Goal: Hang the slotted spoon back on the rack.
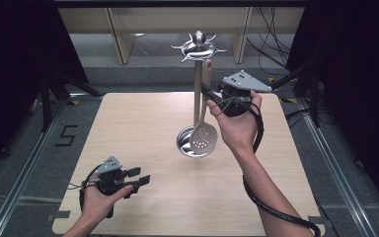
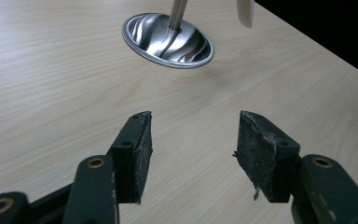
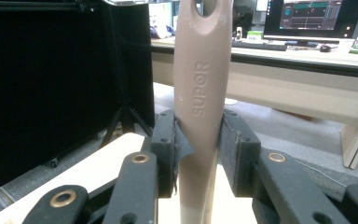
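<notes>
Beside the stand (image 1: 197, 47), right claw (image 1: 208, 94) clamps the skimmer (image 1: 203, 136); left claw (image 1: 139, 176) gapes wide over bare table (image 1: 128, 128).

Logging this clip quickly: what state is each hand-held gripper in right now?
Left hand-held gripper: open, holding nothing, low over the table.
Right hand-held gripper: closed on the handle of the slotted spoon, beside the utensil stand.

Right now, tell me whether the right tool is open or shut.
Shut: the right tool has both pads pressed against the skimmer handle, holding it upright beside the stand.
</notes>
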A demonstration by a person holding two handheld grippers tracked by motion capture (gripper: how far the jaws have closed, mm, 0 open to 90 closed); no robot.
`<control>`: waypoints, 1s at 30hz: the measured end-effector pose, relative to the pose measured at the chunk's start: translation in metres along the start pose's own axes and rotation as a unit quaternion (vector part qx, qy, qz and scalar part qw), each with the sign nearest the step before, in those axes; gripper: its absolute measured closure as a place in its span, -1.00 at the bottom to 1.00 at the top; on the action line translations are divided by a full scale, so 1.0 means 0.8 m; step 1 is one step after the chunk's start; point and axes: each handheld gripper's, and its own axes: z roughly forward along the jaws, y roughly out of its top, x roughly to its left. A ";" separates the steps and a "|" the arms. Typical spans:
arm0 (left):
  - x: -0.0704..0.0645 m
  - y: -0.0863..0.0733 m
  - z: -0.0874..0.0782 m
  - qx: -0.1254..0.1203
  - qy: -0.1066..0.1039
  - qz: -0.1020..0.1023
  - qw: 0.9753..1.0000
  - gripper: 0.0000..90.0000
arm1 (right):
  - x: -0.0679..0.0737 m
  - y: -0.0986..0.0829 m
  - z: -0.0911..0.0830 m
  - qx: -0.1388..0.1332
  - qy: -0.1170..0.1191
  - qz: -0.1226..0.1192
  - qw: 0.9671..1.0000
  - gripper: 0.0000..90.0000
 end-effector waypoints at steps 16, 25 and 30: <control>0.000 0.000 0.001 0.000 0.000 -0.005 1.000 -0.02 | 0.000 0.001 0.008 -0.004 -0.005 -0.005 1.000 0.51; 0.000 0.000 0.000 -0.003 -0.001 -0.002 1.000 -0.02 | -0.006 -0.018 -0.015 -0.005 0.005 -0.022 1.000 -0.10; -0.001 -0.001 0.000 -0.001 0.000 -0.005 1.000 -0.02 | -0.014 -0.062 -0.036 0.034 0.016 -0.021 0.999 -0.15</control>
